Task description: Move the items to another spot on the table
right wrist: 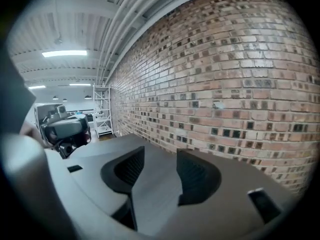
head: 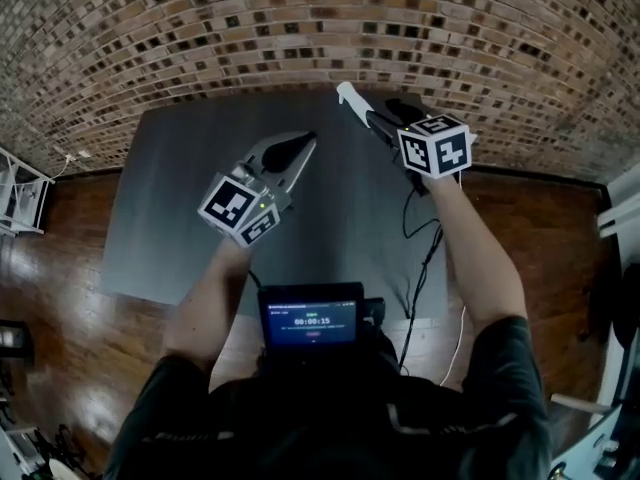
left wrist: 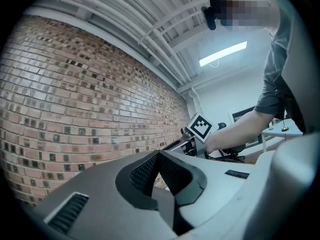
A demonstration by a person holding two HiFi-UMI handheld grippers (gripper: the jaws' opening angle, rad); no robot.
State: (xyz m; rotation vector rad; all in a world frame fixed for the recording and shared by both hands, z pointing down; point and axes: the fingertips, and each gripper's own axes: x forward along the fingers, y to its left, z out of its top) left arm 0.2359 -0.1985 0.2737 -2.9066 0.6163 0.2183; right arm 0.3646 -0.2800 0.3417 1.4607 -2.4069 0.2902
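No loose items show on the dark grey table (head: 170,218) in any view. My left gripper (head: 306,142) hovers over the table's middle with its jaws pressed together and nothing between them; in its own view the ribbed pads (left wrist: 150,171) meet at a point. My right gripper (head: 370,103) is raised near the table's far right part. Its jaws stand apart, and only table and brick wall show between the pads (right wrist: 195,176). Each gripper appears in the other's view: the right one's marker cube (left wrist: 200,126) and the left gripper (right wrist: 65,129).
A brick wall (head: 300,28) runs right behind the table. Wooden floor (head: 60,298) surrounds it. A white rack (head: 15,193) stands at the left, white furniture (head: 622,218) at the right. A black cable (head: 420,268) hangs off the near right edge. A small screen (head: 312,318) sits at my chest.
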